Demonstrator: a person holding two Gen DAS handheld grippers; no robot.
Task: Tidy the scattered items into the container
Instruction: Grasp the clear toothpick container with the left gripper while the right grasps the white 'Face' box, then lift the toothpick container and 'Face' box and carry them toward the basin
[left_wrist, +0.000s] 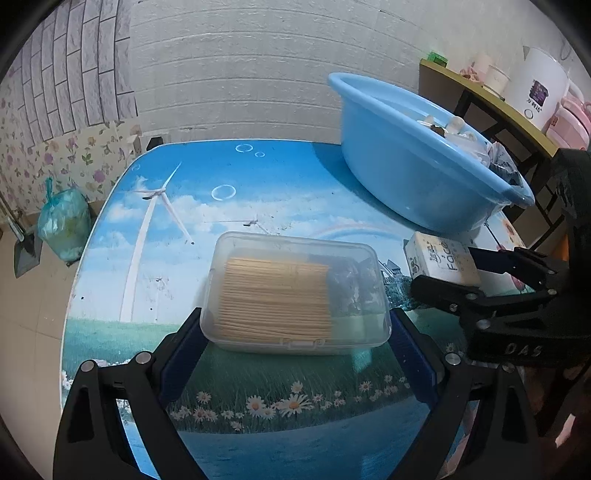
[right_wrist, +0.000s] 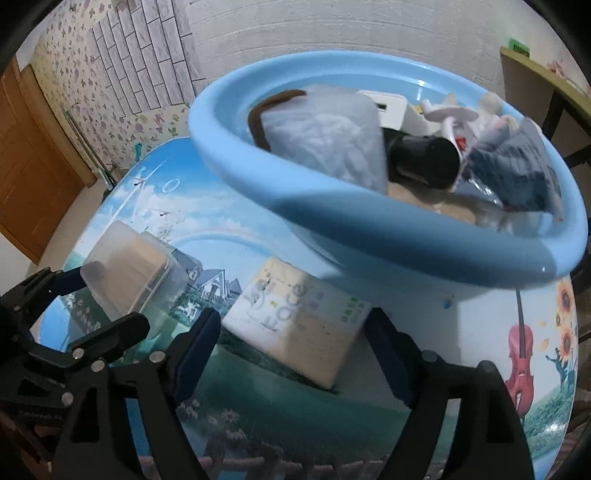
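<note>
Left-wrist view: my left gripper (left_wrist: 295, 328) straddles the clear lidded box (left_wrist: 295, 291) of wooden sticks, its blue pads at the box's two ends; whether they press it I cannot tell. The blue basin (left_wrist: 417, 177), the container, sits at two o'clock, already part-filled. Right-wrist view: my right gripper (right_wrist: 295, 343) is spread wide around the tissue pack (right_wrist: 295, 325), lying at the basin's foot at six o'clock, with gaps on both sides, so nothing is pinched. Both tools flank their items, probably ready for lifting. Motion blur smears the basin's contents; its far wall hides the items behind.
</note>
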